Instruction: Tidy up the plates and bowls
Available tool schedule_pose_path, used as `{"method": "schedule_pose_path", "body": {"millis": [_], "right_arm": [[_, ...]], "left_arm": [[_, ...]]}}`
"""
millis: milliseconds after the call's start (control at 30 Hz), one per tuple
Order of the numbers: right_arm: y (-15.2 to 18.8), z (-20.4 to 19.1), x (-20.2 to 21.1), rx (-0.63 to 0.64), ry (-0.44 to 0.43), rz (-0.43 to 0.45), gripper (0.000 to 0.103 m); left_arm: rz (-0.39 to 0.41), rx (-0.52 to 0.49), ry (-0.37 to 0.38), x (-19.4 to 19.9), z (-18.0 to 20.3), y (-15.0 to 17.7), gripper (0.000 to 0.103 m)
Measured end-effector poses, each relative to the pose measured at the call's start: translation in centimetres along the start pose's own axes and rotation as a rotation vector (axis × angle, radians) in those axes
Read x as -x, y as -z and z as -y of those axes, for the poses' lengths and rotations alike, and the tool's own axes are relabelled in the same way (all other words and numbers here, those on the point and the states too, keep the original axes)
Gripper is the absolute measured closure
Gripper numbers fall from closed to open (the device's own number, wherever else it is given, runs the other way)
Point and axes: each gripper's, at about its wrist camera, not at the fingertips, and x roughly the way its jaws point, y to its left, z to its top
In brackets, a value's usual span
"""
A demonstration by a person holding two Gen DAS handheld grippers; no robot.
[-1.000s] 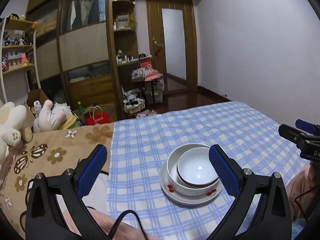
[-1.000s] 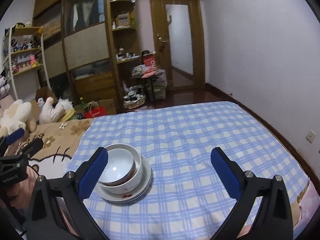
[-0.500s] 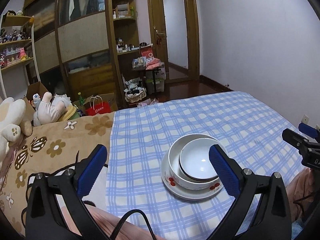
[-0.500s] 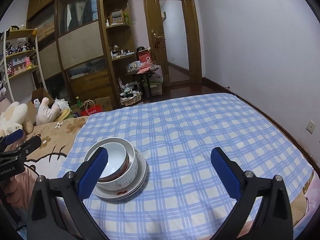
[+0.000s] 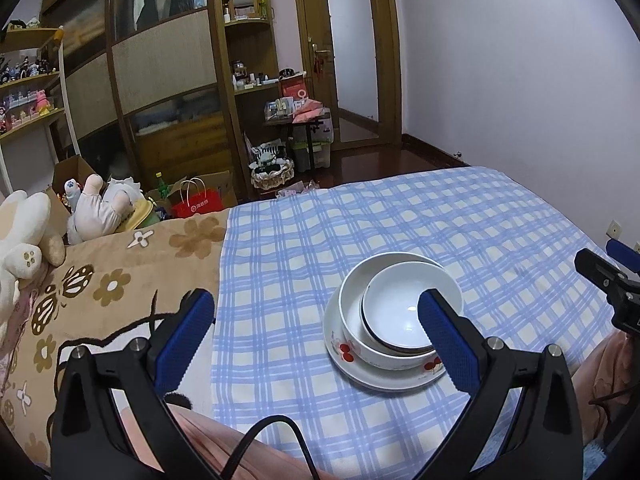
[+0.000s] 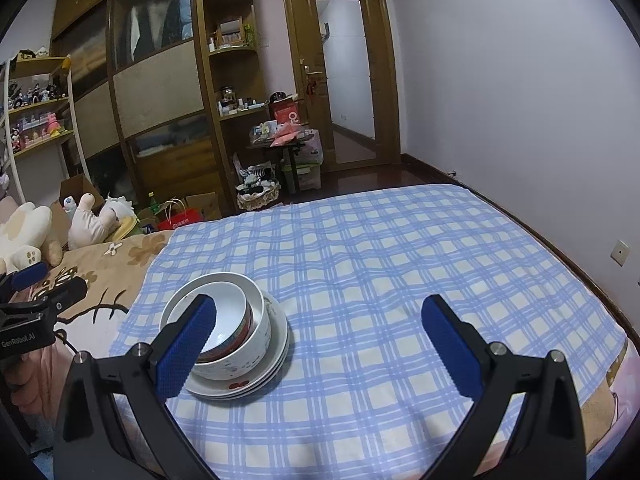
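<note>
Both the left gripper [image 5: 316, 332] and the right gripper [image 6: 320, 336] have black angular arms with silver screws and blue ribbed finger pads [image 5: 184, 340], a black cable [image 5: 260, 444] lower centre, and white "GenRobot.AI" lettering.

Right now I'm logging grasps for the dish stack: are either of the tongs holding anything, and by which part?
Nothing is held. The left tongs and right tongs are both open and empty; the nested bowls sit untouched on the plates.

Far ahead of my grippers I see a wooden wardrobe [image 5: 160, 80] and door [image 6: 348, 76]. Plush toys [image 5: 28, 232] lie off to the left, beside a red bag [image 5: 198, 204].
</note>
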Motion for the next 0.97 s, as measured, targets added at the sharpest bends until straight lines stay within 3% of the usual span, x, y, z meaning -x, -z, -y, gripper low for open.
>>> {"method": "schedule_pose_path", "body": {"millis": [967], "right_arm": [[0.36, 0.41, 0.06, -0.016, 0.018, 0.007, 0.0]], "left_arm": [[-0.004, -0.007, 0.008, -0.09, 0.06, -0.01, 0.003]]}}
